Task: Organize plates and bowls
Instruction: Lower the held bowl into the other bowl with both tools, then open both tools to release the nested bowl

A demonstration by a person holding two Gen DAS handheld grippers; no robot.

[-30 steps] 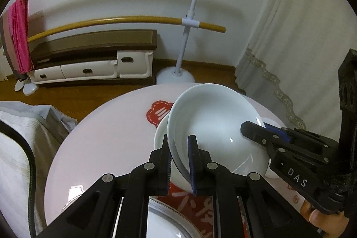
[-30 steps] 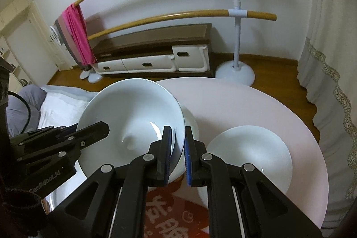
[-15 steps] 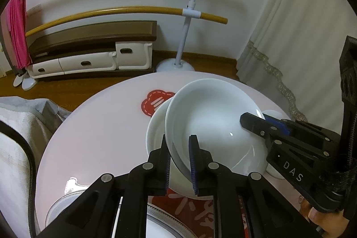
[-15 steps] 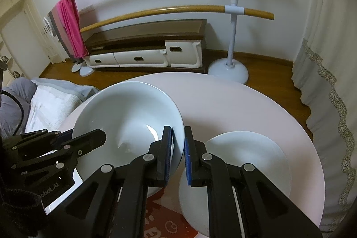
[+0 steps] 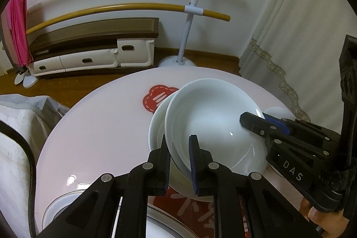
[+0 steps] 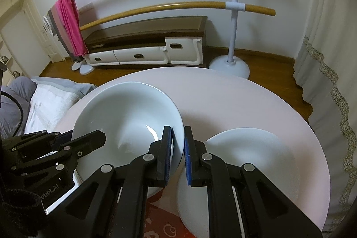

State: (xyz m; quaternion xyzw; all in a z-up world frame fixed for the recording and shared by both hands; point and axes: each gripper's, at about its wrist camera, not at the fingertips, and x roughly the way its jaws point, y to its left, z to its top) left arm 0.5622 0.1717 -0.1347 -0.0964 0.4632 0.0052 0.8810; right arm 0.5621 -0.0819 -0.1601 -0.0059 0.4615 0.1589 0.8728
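Pinching white bowl (image 5: pixel 212 122) from both sides: left gripper (image 5: pixel 179 148) clamps near rim, right gripper (image 6: pixel 177 139) clamps opp. rim. Two-point hold keeps it level, w/ bowl hovering just over second bowl (image 5: pixel 157 126) on round table (image 5: pixel 100 126), prob. for nesting. Plate (image 6: pixel 250 162) sits beside.

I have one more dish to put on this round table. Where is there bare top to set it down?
Bare top lies on the table left of the held bowl, between the red patch and the patterned plate, and along the far edge behind the white plate. The near middle is crowded with both grippers.
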